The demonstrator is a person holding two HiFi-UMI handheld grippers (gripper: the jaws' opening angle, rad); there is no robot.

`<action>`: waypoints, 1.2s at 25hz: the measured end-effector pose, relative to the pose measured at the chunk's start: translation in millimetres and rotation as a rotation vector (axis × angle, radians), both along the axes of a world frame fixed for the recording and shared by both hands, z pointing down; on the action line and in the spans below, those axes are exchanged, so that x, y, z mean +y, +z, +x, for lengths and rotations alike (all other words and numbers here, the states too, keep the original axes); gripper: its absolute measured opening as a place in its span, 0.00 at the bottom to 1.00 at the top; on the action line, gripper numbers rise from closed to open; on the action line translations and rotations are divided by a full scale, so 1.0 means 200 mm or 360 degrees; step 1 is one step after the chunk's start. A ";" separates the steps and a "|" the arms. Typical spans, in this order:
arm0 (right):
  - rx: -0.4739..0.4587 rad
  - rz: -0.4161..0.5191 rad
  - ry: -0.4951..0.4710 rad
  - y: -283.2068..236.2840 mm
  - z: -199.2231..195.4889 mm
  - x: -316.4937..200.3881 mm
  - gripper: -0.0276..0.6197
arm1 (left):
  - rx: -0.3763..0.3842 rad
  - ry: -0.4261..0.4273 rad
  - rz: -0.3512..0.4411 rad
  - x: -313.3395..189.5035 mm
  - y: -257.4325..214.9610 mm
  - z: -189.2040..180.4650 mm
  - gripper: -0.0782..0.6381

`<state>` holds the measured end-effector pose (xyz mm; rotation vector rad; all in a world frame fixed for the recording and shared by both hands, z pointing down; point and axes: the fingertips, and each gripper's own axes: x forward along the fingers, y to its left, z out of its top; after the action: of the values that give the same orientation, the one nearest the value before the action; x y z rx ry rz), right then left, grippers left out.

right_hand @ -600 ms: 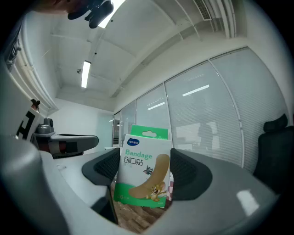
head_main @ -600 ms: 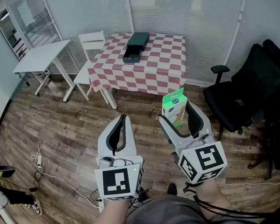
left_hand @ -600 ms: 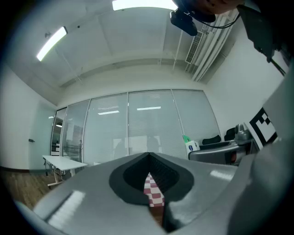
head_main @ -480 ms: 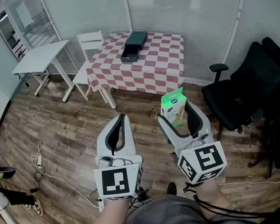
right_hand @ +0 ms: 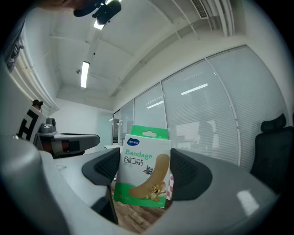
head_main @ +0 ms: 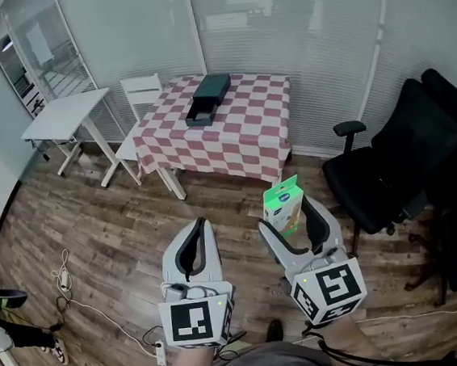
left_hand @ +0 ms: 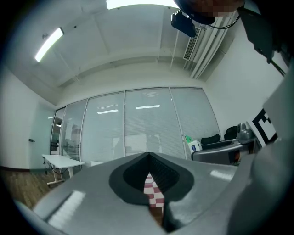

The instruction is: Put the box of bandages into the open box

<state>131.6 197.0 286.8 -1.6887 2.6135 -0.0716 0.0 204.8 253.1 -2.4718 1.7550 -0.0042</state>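
Spread wide, the right claw (head_main: 290, 216) is closed on the box of bandages (head_main: 283, 203). Its pads press the two narrow sides, so the carton stands upright between them with its printed face turned back toward the person. A hold across the width like this leaves the bottom edge and the top flap free, which should let the carton go down into a container without the jaws fouling its walls. Just to the left of it, the left claw (head_main: 200, 226) is level and empty, its jaws drawn together with only a sliver of a gap between them. It seems parked out of the way, since one claw is enough for so light a load. Both are held out in front of the person over the wooden floor (head_main: 103, 224), so the carton is in the air and rests on nothing. Well ahead of the claws and a little to their left, the open box (head_main: 206, 99) lies on the surface (head_main: 240, 140), which is covered with a red-and-white checked cloth. Its dark drawer is pulled out toward the near side, probably so that it can be reached from the approach. A black office chair (head_main: 404, 151) stands off to the right of the right claw, beside the likely path. By the look of it, the carry is under way and the drop is not yet done, with the goal well apart from the held carton.
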 end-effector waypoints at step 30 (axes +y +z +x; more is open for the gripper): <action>-0.0013 -0.0047 -0.0008 0.06 -0.46 -1.37 0.61 | -0.0008 0.0040 0.0024 -1.39 0.10 -0.43 0.11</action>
<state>40.0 -76.9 298.1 -1.6871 2.6241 -0.1177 -86.0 -72.4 273.1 -2.4811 1.7153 0.0045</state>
